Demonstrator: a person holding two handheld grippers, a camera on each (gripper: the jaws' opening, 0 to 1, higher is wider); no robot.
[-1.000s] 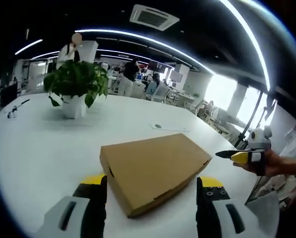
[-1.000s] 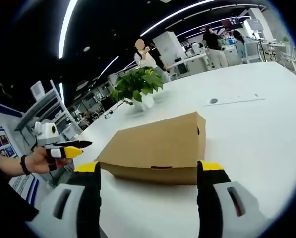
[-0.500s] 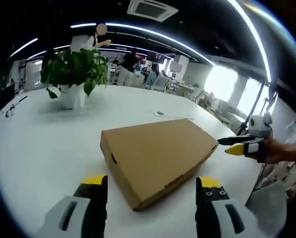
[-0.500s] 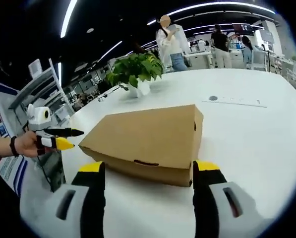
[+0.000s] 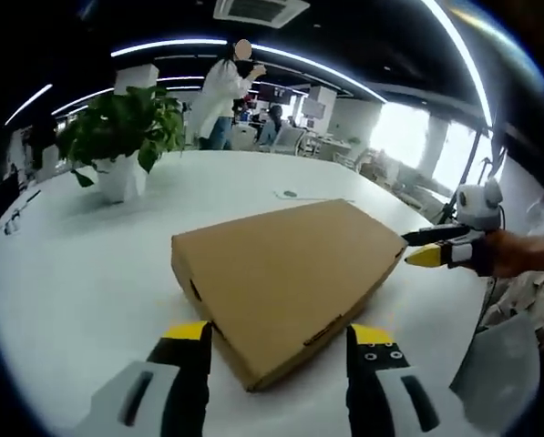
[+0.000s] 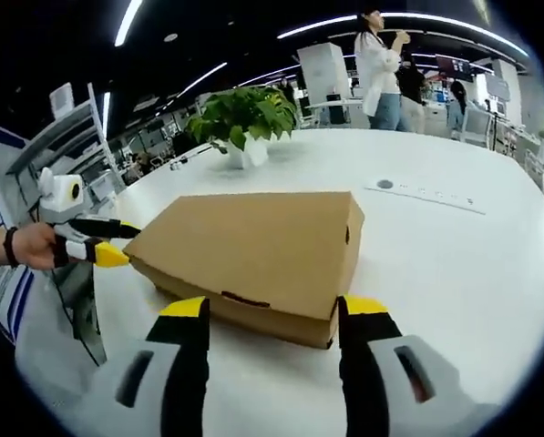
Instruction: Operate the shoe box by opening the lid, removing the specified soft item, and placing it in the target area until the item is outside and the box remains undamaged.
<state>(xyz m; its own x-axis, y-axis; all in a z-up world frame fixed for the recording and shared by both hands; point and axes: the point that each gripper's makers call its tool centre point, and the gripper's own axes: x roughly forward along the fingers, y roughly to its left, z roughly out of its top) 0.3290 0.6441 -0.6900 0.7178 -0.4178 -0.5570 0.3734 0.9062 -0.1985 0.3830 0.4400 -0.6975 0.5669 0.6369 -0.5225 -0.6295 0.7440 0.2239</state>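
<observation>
On the white counter in my left gripper view lies one brown shoe box, lid shut, its near corner between the two jaws of my left tongs, which stand wide and hold nothing. My right tongs come in from the right, tips near the box's far corner. One potted plant stands well behind.

In my right gripper view, the same box sits just ahead of my right tongs, jaws wide. My left tongs reach in beside its left corner.
</observation>
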